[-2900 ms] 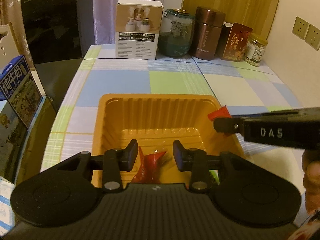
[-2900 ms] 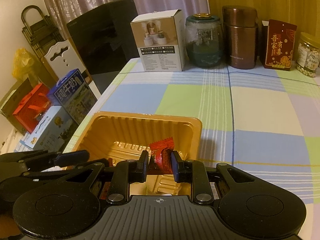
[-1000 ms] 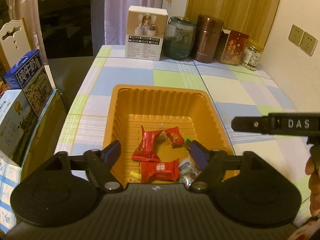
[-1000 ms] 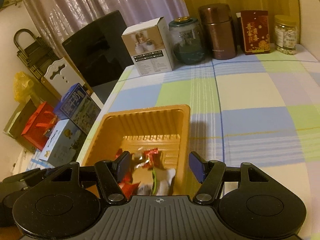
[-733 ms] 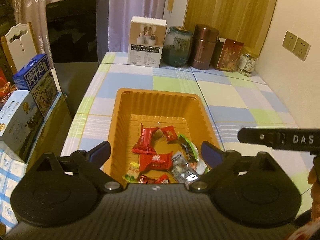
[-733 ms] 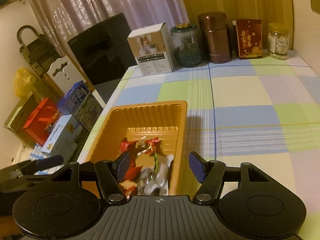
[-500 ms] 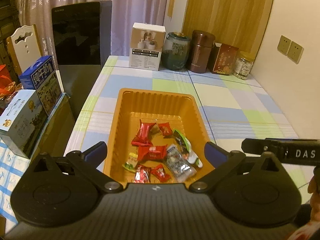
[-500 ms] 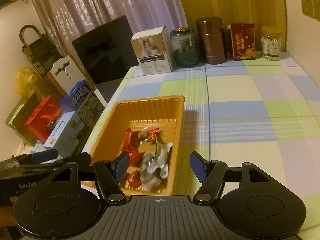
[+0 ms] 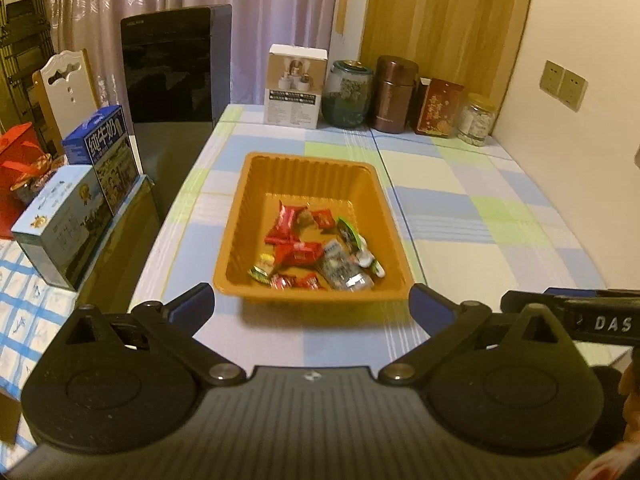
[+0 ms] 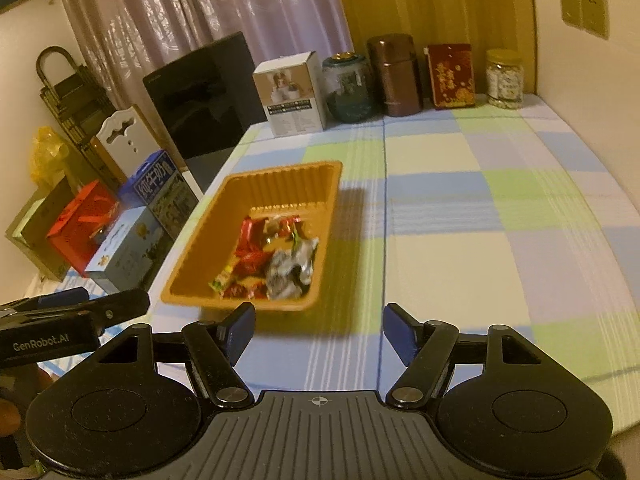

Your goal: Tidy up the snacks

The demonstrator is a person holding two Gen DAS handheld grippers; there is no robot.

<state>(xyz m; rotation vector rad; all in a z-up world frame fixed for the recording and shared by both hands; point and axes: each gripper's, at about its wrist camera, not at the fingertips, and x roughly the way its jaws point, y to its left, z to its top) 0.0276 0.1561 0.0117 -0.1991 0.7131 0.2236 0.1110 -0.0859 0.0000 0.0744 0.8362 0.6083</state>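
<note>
Your left tool (image 9: 311, 307) gapes fully, your right tool (image 10: 318, 331) has just been widening; both hold nothing, hanging near the snack tray (image 9: 256, 184), touching nothing.

A white box (image 9: 295, 85), a green jar (image 9: 346, 94), a brown canister (image 9: 395, 94), a red packet (image 9: 439, 107) and a small jar (image 9: 477, 119) are standing along the bench's (image 9: 460, 184) far edge; milk cartons (image 9: 100, 154) are sitting beyond its left edge.

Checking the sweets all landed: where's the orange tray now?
In both views the orange tray sits on the checked cloth, near its left edge, ahead of both open hand-held grippers.
</note>
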